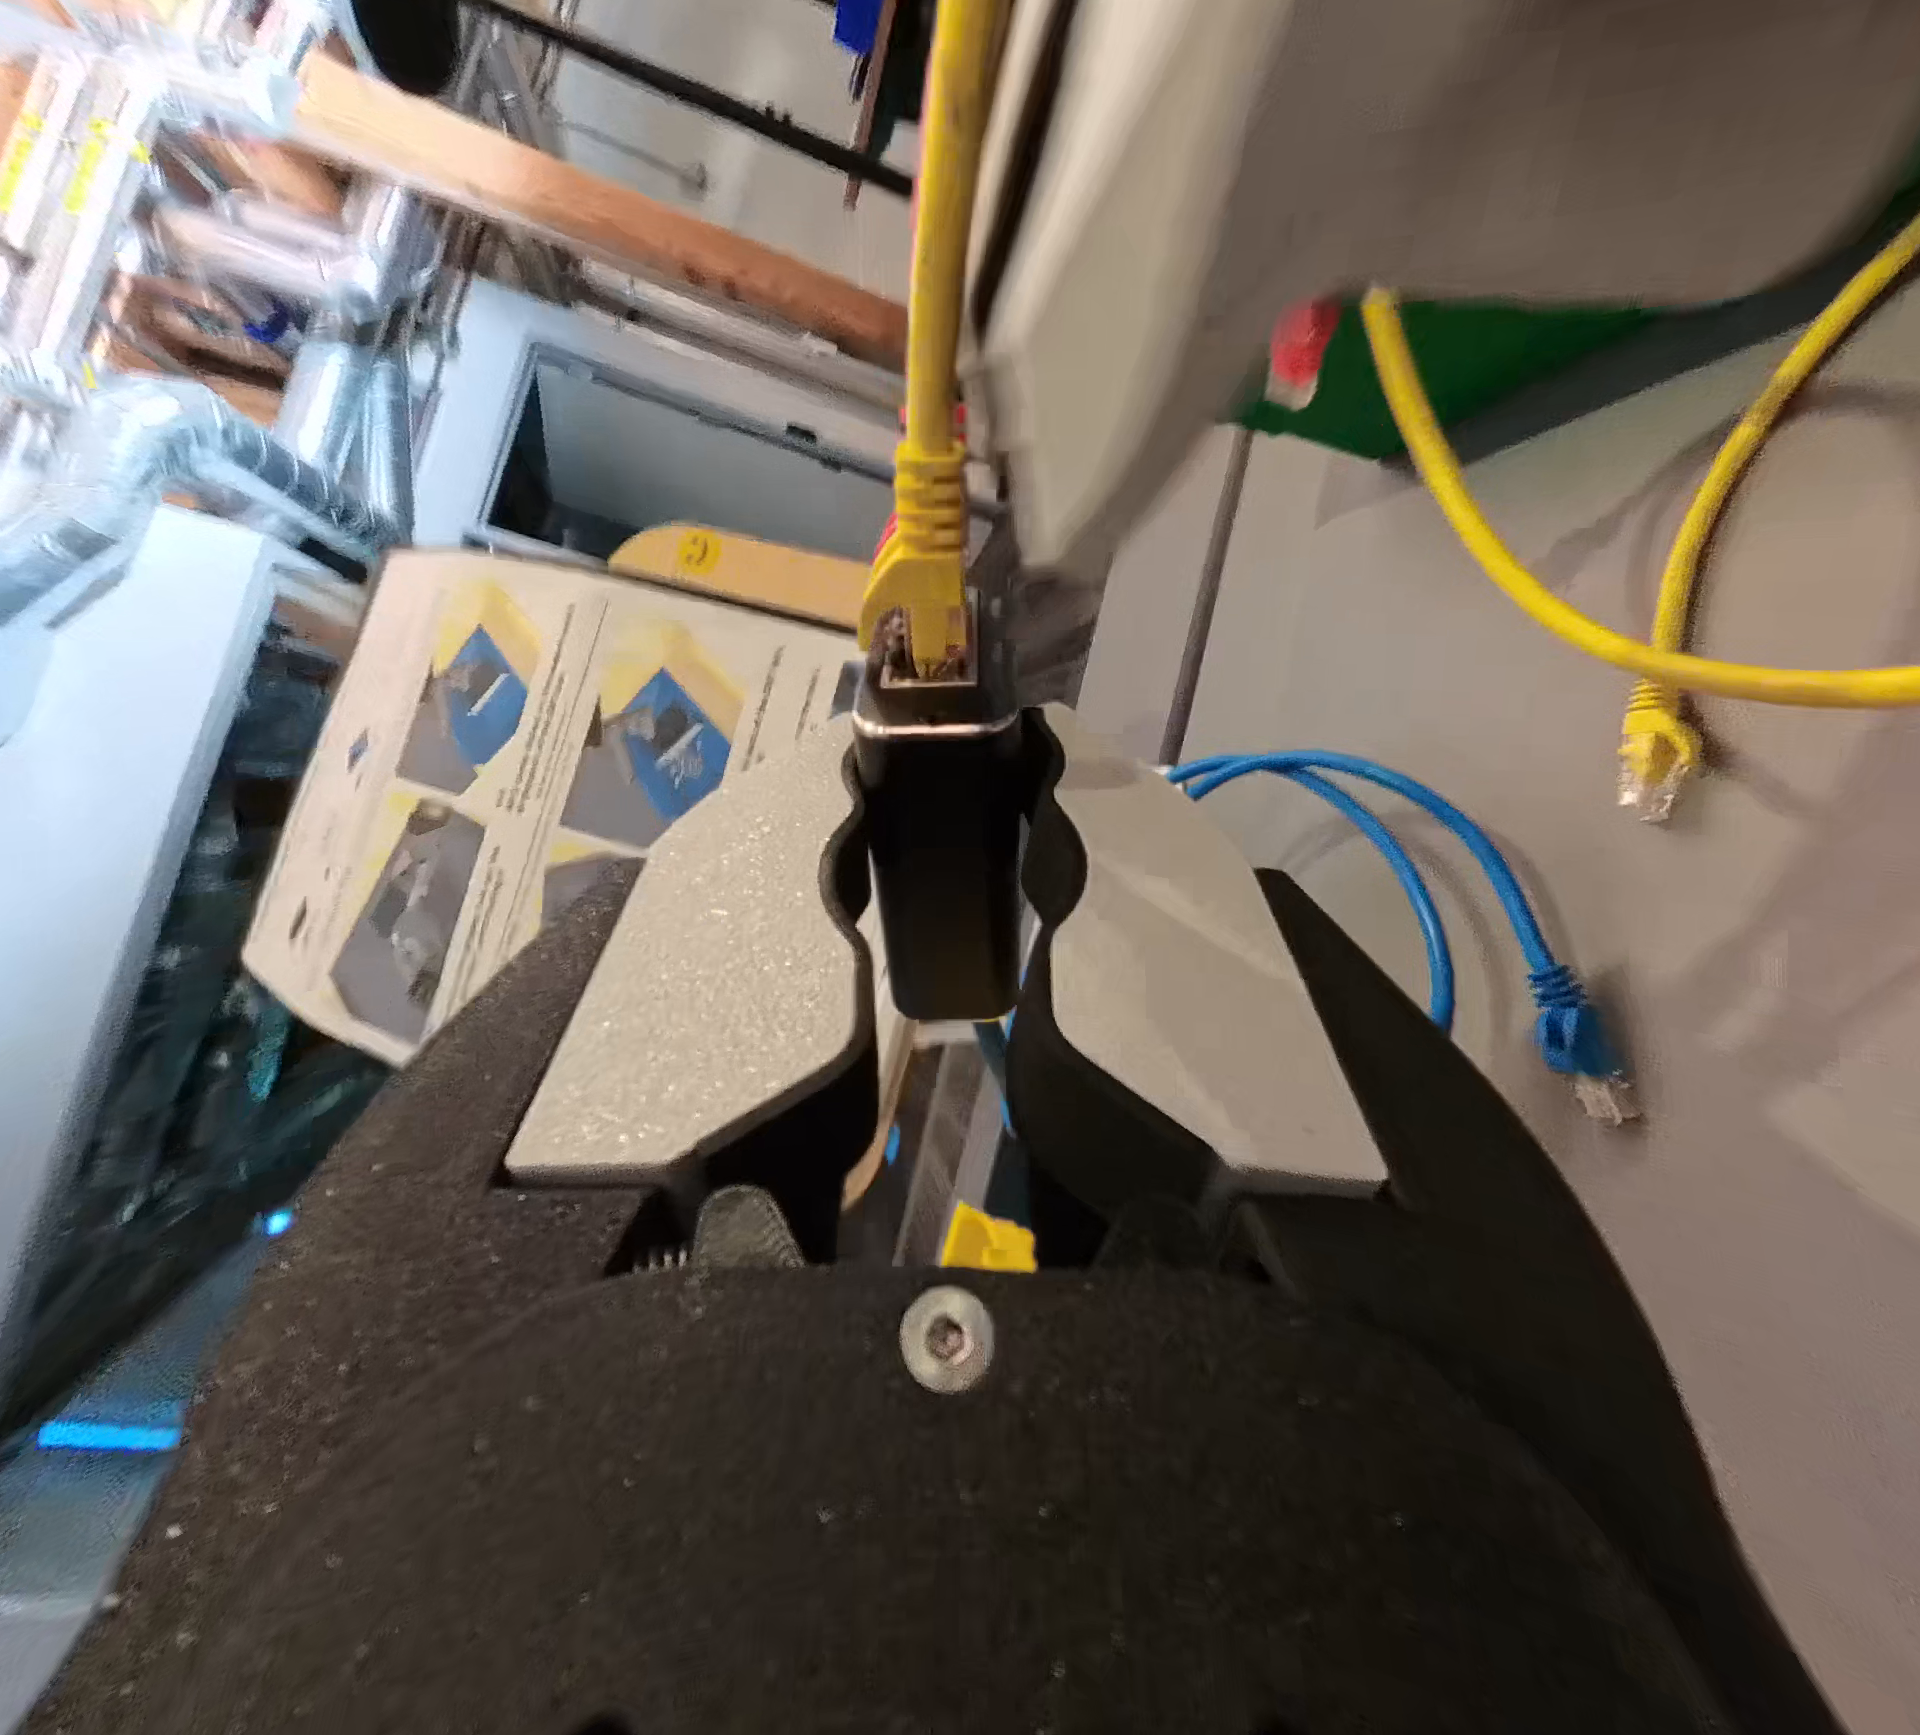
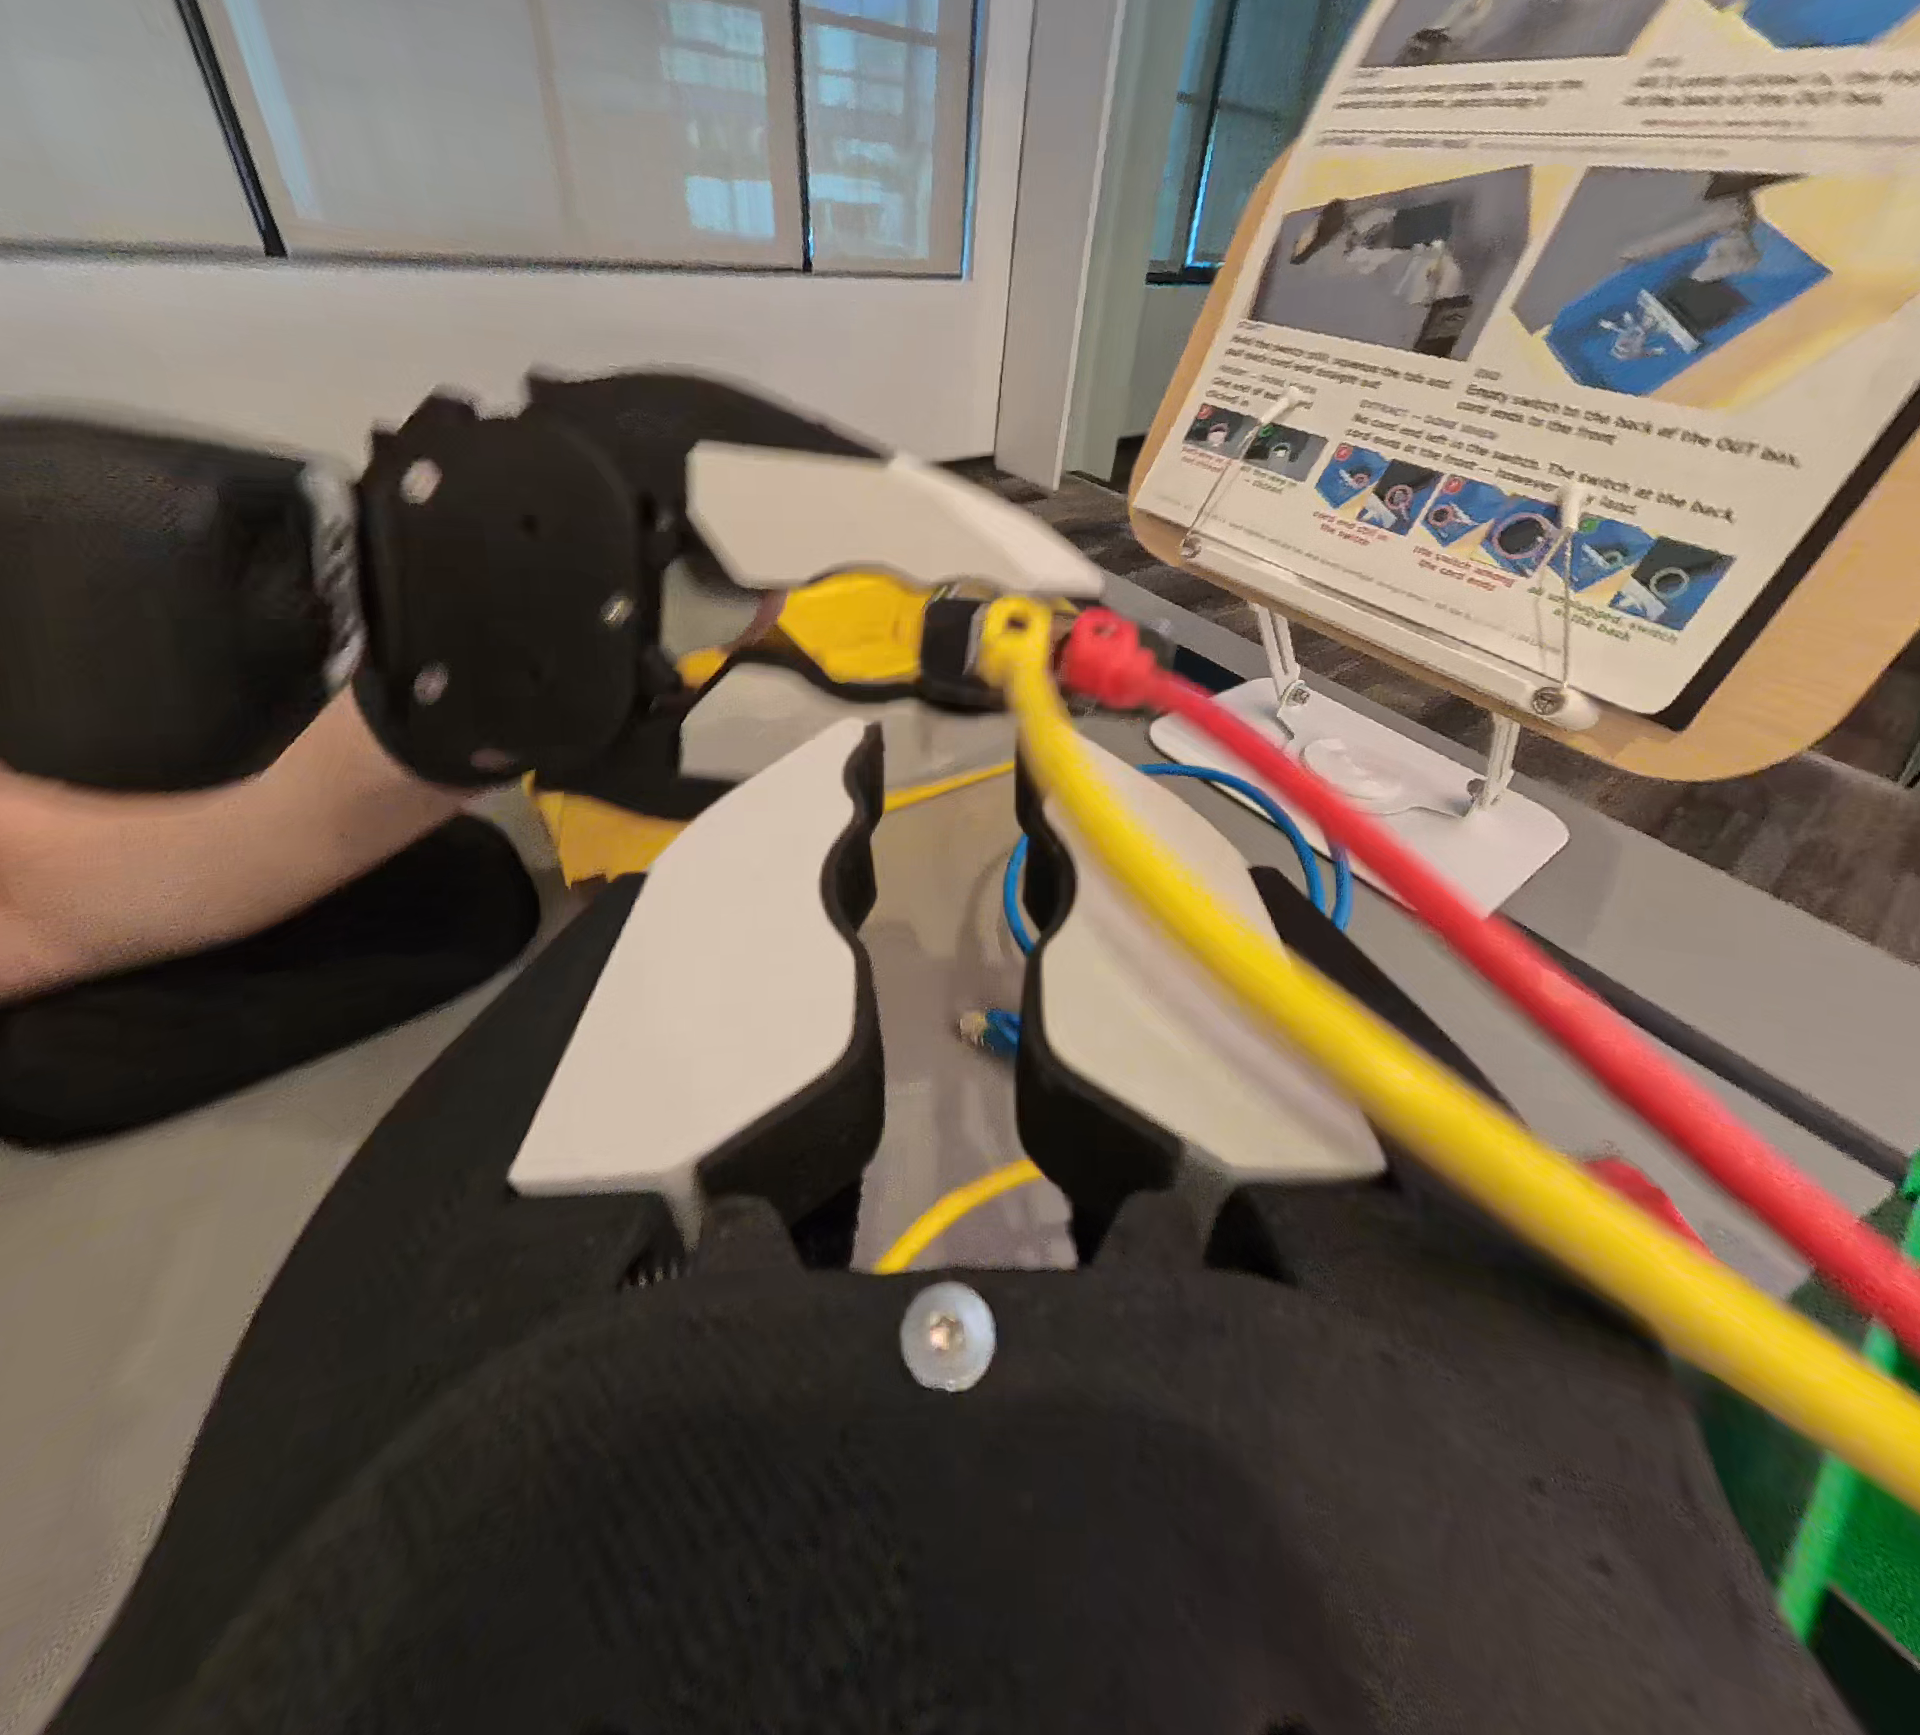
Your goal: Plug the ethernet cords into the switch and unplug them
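A: Any writing or labels?

B: Instruction sheet on a wooden stand, photos w/ text blocks. Too blurred in the left wrist view; not reading it out anyway. Small yellow smiley sticker on the board edge behind it.

A: Containers?

B: Green bin at the right edge of the right wrist view, only a corner shows; can't tell what's in it.

A: Switch vs claw?

B: Left claw is clenched on the switch, a black box, pads pressed on both its sides, port end poking out past the tips. Yellow cord is plugged into the top port. A red plug sits just beside it in the next port; red cord runs off to the lower right.

A: Right claw?

B: Right claw is released, fingers apart w/ nothing between them, just below and near the switch. The yellow cord crosses over its right finger; can't tell if it touches.

A: Anything else on the table?

B: Grey table has a blue cord looped w/ its plug free, and another yellow plug lying loose near it.
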Available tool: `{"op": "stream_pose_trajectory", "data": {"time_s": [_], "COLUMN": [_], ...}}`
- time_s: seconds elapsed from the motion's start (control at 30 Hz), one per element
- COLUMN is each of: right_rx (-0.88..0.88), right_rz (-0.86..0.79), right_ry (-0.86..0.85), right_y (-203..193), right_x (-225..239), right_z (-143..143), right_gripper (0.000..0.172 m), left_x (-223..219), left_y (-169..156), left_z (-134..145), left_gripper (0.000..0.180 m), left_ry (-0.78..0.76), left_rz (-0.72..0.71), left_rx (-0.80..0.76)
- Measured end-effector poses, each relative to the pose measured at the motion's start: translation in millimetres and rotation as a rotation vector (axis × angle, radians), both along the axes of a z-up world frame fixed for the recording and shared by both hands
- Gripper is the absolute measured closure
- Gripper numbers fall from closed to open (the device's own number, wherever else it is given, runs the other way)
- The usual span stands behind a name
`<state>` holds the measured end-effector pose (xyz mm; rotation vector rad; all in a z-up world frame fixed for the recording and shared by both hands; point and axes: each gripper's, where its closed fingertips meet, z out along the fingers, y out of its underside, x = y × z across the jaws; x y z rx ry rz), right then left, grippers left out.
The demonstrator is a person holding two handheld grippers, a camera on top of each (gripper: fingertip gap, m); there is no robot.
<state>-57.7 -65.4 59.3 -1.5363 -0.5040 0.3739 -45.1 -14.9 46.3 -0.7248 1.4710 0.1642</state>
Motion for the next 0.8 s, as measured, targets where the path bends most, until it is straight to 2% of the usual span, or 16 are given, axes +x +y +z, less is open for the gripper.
{"op": "stream_pose_trajectory", "data": {"time_s": [0.07,0.17,0.2,0.3,0.37,0.4,0.5,0.57,0.63,0.7,0.8], "right_rx": [-0.017,-0.026,0.029,0.325,0.451,0.447,0.327,0.320,0.290,0.296,0.394], "right_rz": [0.023,0.228,0.235,0.030,-0.080,-0.031,0.165,0.303,0.419,0.465,0.497], "right_ry": [-0.089,-0.163,-0.202,-0.285,-0.188,-0.151,-0.119,-0.158,-0.234,-0.356,-0.439], "right_y": [-16.9,-72.7,-88.1,-103.0,-93.8,-83.8,-29.5,-3.4,10.7,19.6,22.1], "right_x": [-9.0,-41.8,-40.4,12.4,61.5,74.4,87.8,67.0,35.1,7.4,-26.5], "right_z": [-3.8,13.0,30.4,107.6,154.3,163.0,154.3,141.4,124.1,105.7,86.4], "right_gripper": [0.146,0.143,0.144,0.151,0.153,0.153,0.141,0.137,0.134,0.127,0.126], "left_x": [-8.5,-19.8,-22.5,-29.8,-35.2,-37.8,-45.6,-48.5,-49.8,-50.7,-51.9], "left_y": [10.6,16.0,15.0,11.0,6.3,2.5,-14.4,-28.5,-39.7,-44.1,-42.4], "left_z": [5.2,9.9,11.4,25.9,42.1,49.6,75.9,91.6,104.7,111.8,106.4], "left_gripper": [0.155,0.156,0.156,0.156,0.156,0.156,0.156,0.156,0.156,0.156,0.156], "left_ry": [0.005,0.001,0.001,-0.046,-0.097,-0.111,-0.145,-0.149,-0.153,-0.153,-0.139], "left_rz": [0.033,-0.027,-0.060,-0.139,-0.187,-0.215,-0.313,-0.396,-0.466,-0.494,-0.489], "left_rx": [-0.023,-0.045,-0.064,-0.124,-0.147,-0.166,-0.186,-0.218,-0.271,-0.303,-0.369]}}
